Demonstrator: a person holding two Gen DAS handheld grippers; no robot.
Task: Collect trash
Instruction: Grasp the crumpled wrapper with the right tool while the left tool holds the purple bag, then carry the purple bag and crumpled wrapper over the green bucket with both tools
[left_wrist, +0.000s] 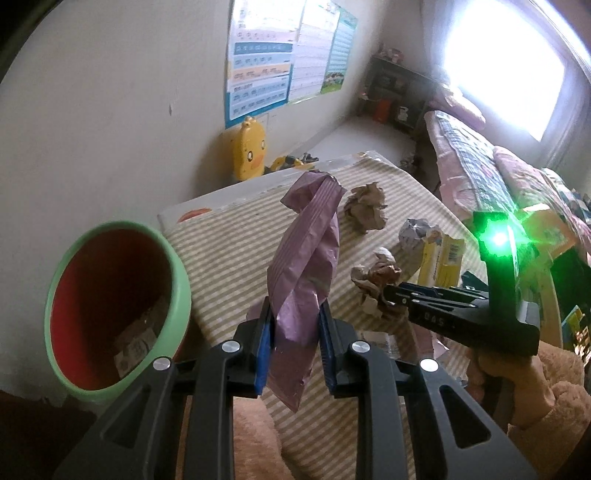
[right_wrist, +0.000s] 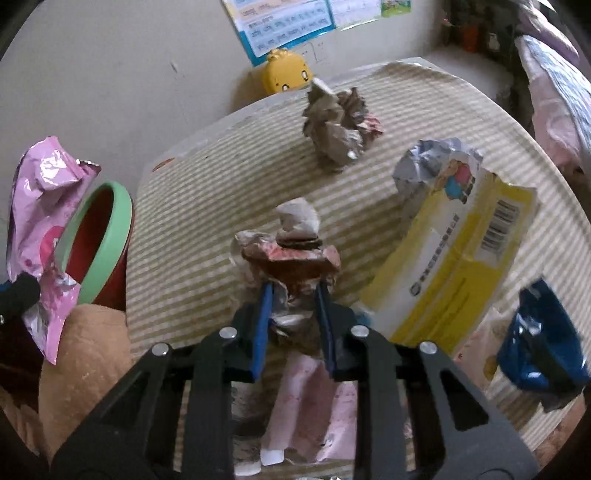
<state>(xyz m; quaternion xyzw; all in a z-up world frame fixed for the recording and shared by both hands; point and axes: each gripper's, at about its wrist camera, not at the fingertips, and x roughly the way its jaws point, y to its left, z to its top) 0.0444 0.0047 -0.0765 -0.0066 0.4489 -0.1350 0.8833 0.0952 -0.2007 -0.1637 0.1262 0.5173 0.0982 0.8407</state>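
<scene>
My left gripper is shut on a pink foil wrapper and holds it upright above the striped table, just right of the red bin with a green rim. The wrapper also shows in the right wrist view beside the bin. My right gripper is shut on a crumpled brown-and-white paper ball; it also shows in the left wrist view at that ball.
On the table lie a grey-brown paper ball, a crumpled printed paper, a yellow carton, a blue wrapper and pink paper. A yellow duck toy stands by the wall. A bed is on the right.
</scene>
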